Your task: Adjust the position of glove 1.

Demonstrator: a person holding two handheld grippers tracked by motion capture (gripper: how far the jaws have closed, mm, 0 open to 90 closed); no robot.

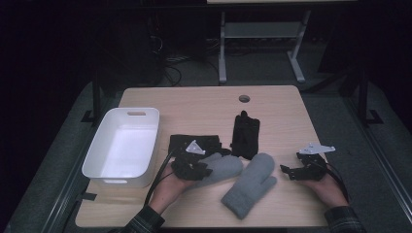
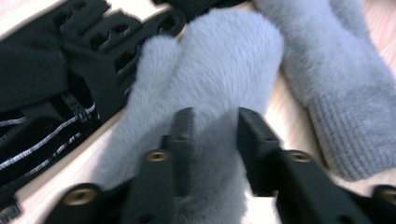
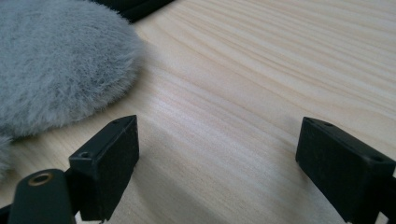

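Two grey furry mittens lie at the front middle of the wooden table point(image 1: 204, 104): one on the left point(image 1: 221, 167) and one on the right point(image 1: 252, 187). My left gripper point(image 1: 203, 171) hovers low over the left mitten point(image 2: 219, 60). Its jaws stand partly apart point(image 2: 215, 119) with the mitten's fur between them, and the pads do not clearly press on it. The other mitten point(image 2: 336, 70) lies just to the right. My right gripper point(image 1: 286, 170) rests near the table's right edge. Its jaws point(image 3: 217, 140) are wide open over bare wood, with a mitten point(image 3: 51, 65) off to their left.
A white bin point(image 1: 99, 145) stands on the table's left side. One black glove point(image 1: 245, 133) lies behind the mittens and another point(image 1: 194, 143) lies flat beside the bin, close to my left gripper point(image 2: 56, 70). A round cable hole point(image 1: 244, 98) sits near the far edge.
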